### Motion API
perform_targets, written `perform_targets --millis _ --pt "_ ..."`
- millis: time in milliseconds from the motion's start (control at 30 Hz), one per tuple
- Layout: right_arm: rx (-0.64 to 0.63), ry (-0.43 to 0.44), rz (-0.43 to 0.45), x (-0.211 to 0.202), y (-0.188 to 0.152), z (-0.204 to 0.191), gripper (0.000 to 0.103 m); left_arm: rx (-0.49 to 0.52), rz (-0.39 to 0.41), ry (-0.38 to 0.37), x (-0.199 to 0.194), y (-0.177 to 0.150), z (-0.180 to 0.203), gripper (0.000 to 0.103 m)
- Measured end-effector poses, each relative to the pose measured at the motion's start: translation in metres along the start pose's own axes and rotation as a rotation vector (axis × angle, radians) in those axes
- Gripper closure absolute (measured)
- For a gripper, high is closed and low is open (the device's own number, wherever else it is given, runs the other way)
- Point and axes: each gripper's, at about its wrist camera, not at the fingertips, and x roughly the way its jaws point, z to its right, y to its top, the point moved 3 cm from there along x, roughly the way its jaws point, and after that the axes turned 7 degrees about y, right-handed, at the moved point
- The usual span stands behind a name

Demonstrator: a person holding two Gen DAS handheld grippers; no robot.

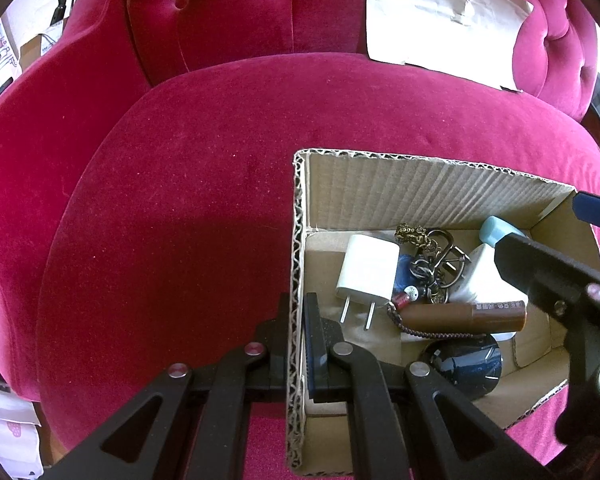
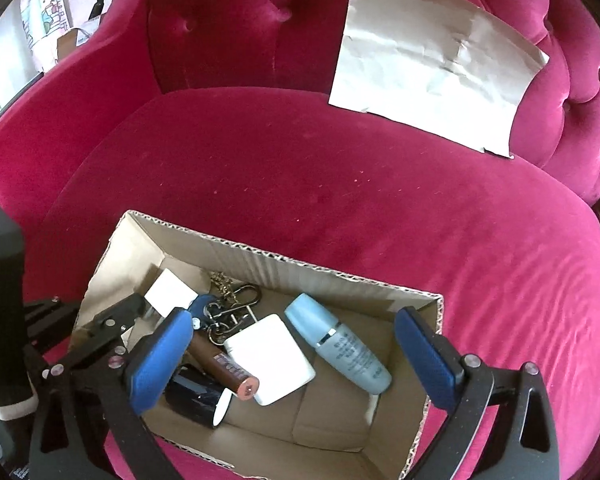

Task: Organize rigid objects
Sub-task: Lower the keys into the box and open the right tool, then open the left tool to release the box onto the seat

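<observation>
Nearest the lens, left gripper (image 1: 298,320), pinched on the left wall of the cardboard box (image 1: 296,264), one finger outside, one inside. Right gripper (image 2: 292,354), spread wide above the box (image 2: 438,308), holding nothing, blue pads (image 2: 160,360) to either side of the contents.

In the box, on the pink velvet sofa seat (image 2: 340,184): white plug charger (image 1: 366,270) at the left, prongs pointing toward the camera; beside it a bunch of keys and metal rings (image 1: 428,256); brown tube (image 2: 226,366) lying across the middle, touching a white square adapter (image 2: 270,358); light blue bottle (image 2: 338,346) lying flat at the right, just beside the adapter; dark round container (image 2: 198,398) at the near side, on its side.

Sheet of crumpled brown paper (image 2: 432,60) leaning against the sofa back, well apart from the box.
</observation>
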Motion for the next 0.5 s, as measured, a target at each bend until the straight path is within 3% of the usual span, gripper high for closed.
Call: perform_targets --millis 367,433,467,500 --pt "0.028 -0.008 -0.008 0.002 -0.001 0.008 0.0 0.026 0.003 0.028 -0.007 0.006 0.008 0.097" --pt "0.029 -0.011 -0.004 -0.001 -0.001 0.01 0.0 0.042 0.025 0.05 -0.009 0.011 0.011 0.089" --pt "0.03 -0.014 -0.002 -0.003 -0.001 0.011 0.0 0.041 0.042 0.064 -0.013 0.012 0.011 0.077" --pt "0.032 -0.016 0.001 -0.005 -0.002 0.012 0.0 0.037 0.049 0.07 -0.015 0.013 0.011 0.057"
